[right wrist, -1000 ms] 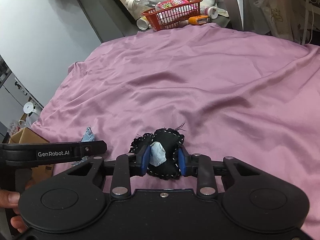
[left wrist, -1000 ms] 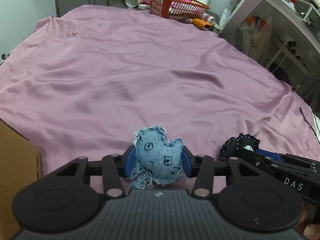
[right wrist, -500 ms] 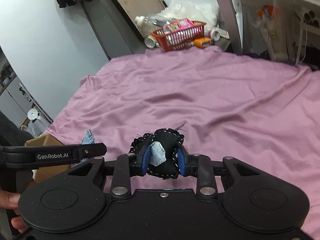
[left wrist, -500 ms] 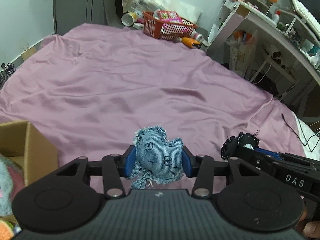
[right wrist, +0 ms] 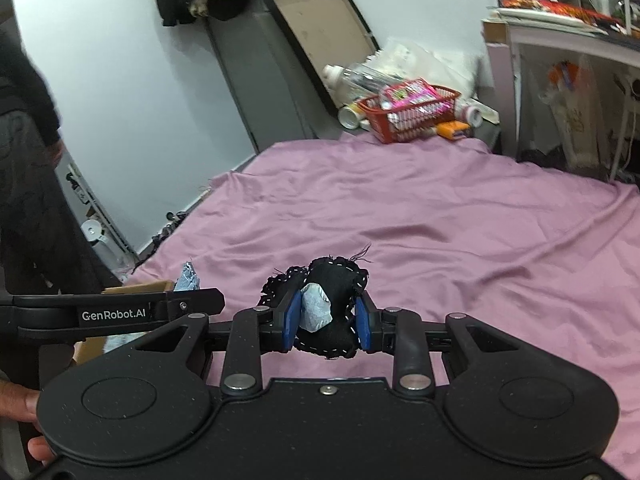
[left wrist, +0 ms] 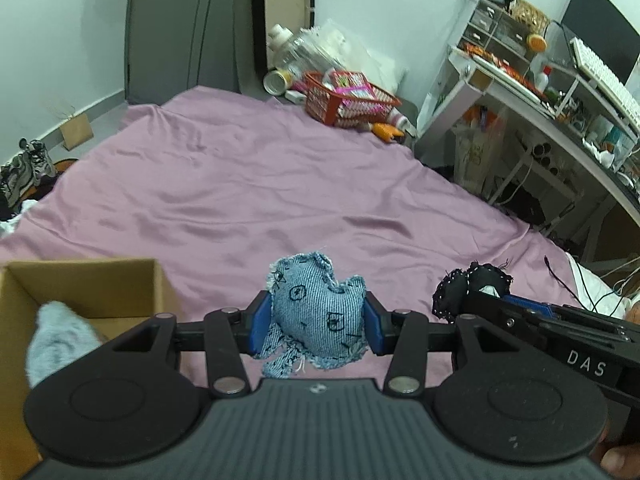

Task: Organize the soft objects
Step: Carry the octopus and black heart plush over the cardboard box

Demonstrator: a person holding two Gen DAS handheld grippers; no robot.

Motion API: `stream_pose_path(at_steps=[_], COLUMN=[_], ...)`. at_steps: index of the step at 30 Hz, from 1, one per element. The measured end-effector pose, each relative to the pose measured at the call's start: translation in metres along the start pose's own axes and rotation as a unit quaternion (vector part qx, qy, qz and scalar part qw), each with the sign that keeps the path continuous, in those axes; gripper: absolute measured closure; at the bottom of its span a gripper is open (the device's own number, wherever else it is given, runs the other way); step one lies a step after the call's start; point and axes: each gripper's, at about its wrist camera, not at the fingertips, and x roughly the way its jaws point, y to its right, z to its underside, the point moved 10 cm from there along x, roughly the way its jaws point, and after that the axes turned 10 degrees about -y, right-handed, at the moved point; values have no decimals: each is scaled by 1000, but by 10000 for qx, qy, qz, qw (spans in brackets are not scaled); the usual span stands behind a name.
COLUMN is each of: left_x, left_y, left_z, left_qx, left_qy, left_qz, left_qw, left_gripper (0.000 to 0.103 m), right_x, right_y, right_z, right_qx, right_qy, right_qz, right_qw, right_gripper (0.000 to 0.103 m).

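**Two stuffed toys held above the bed**

The left gripper [left wrist: 316, 318] clamps a frayed pale denim toy [left wrist: 318, 316] inked with small faces; the right gripper [right wrist: 325, 316] pinches a black toy [right wrist: 334, 300] edged in white stitches. Ahead spreads a wrinkled mauve sheet [left wrist: 248, 184]; a cardboard box [left wrist: 88, 284] sits left of the left gripper.

Low in the frame's centre, the denim toy [left wrist: 318, 312] is ribbed blue cloth with frayed edges. The black toy [right wrist: 334, 312] is matt fabric edged in white stitching. The sheet [left wrist: 240, 184] has a satiny pink sheen. At lower left, the box [left wrist: 92, 284] is plain brown cardboard. At upper centre, the basket [left wrist: 344, 100] looks like glossy red plastic.
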Motion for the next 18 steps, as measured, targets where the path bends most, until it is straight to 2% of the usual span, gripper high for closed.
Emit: stream_pose_path(at_steps=[18], left_x=[-45], left_y=[-85], left_z=[11], left_qx=[-469], left_qy=[269], left_qz=[-165], left_qw=[9984], left_gripper=[56], right_x=[-1], right_y=[-90], right_z=[-3], right_qx=[-482], right_qy=[48], right_qz=[-214], right_qw=[9986], right_gripper=[74])
